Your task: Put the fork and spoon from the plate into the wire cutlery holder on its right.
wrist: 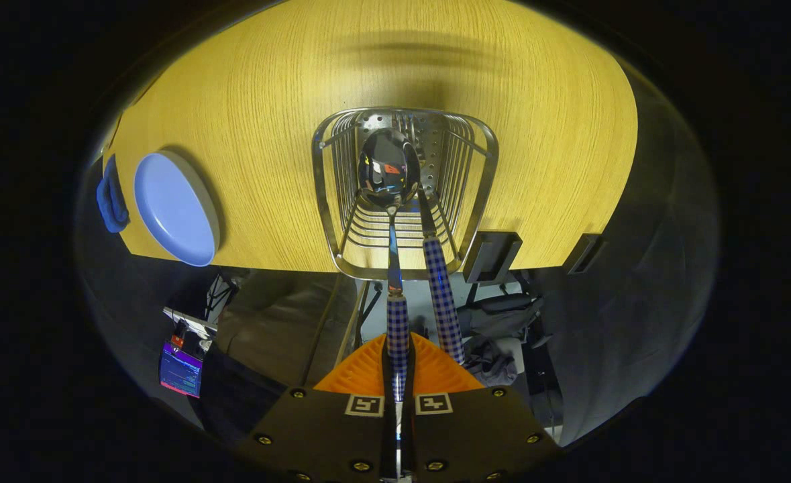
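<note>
Spoon going into holder, gripper pinching its handle.

Gripper (pixel 398 376) fingers pressed on the spoon (pixel 387 176) handle; bowl end hangs inside the wire holder (pixel 482 144), above its base. Fork (pixel 441 295) already stands in holder, just beside spoon, handle sticking out. Plate (pixel 175 209) sits well apart from holder, w/ no cutlery. Judgement: last step; next = lower a bit, spread fingers, pull back w/o snagging wires. Gripper points down into holder.

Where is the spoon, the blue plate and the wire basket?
spoon (pixel 387 169): gripper view, on its shiny bowl.
blue plate (pixel 175 208): gripper view, on its flat middle.
wire basket (pixel 481 194): gripper view, on its right rim.
</note>
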A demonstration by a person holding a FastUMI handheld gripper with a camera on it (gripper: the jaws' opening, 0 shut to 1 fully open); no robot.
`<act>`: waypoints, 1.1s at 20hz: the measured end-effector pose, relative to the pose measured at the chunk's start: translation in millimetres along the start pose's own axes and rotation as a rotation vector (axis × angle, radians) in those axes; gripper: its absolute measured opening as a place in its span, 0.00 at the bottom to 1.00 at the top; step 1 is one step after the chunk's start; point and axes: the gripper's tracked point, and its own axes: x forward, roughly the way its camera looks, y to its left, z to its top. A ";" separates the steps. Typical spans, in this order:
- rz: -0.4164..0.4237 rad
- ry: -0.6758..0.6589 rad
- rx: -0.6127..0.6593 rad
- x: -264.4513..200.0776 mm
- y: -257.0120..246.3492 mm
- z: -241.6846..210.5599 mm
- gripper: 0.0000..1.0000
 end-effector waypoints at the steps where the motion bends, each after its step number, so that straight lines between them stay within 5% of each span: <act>1: 0.001 0.007 -0.003 3.1 -0.2 1.1 0.03; 22: -0.019 0.002 -0.031 -19.0 -7.9 8.6 0.13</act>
